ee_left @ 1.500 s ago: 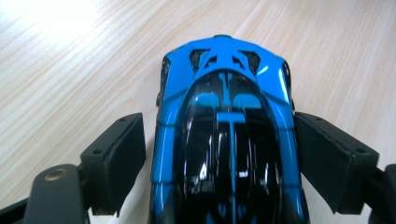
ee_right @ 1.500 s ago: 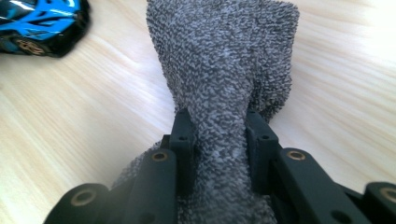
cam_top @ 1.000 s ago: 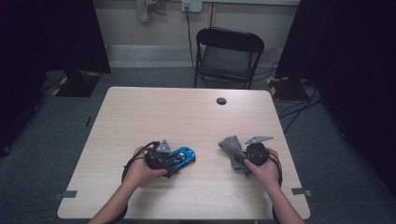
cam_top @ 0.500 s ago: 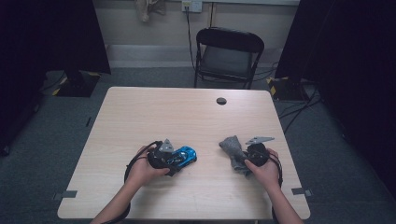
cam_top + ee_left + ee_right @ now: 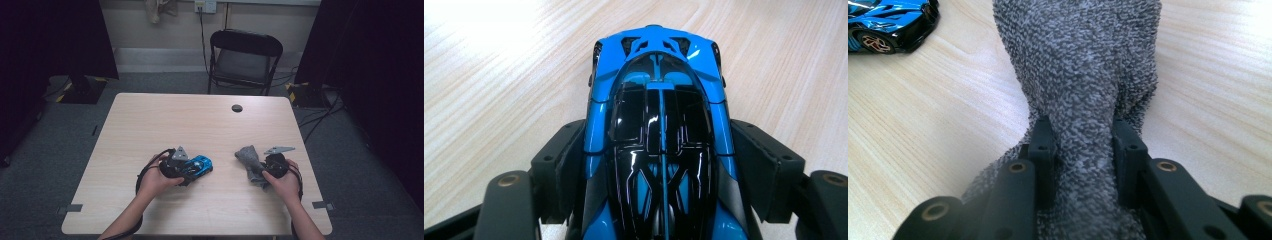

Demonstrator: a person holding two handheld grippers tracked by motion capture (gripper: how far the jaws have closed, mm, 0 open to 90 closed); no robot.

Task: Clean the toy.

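A blue and black toy car (image 5: 201, 164) stands on the wooden table (image 5: 200, 125) at the front left. My left gripper (image 5: 187, 169) reaches over its rear. In the left gripper view the jaws have just been closing, and their pads (image 5: 569, 155) now press both flanks of the car (image 5: 659, 100). At the front right my right gripper (image 5: 257, 172) is shut on a grey terry cloth (image 5: 247, 156). The right gripper view has the cloth (image 5: 1083, 60) pinched into a narrow waist between the jaws of that gripper (image 5: 1083, 145), and the car (image 5: 888, 22) at its top left.
A small black round cap (image 5: 237, 108) sits in the tabletop near the far edge. A black folding chair (image 5: 245, 55) stands behind the table. Dark curtains hang on both sides, and cables lie on the floor at the right.
The left hand has edged slightly along the car and its jaws have drawn in against the car's sides. The right hand and the cloth have kept still.
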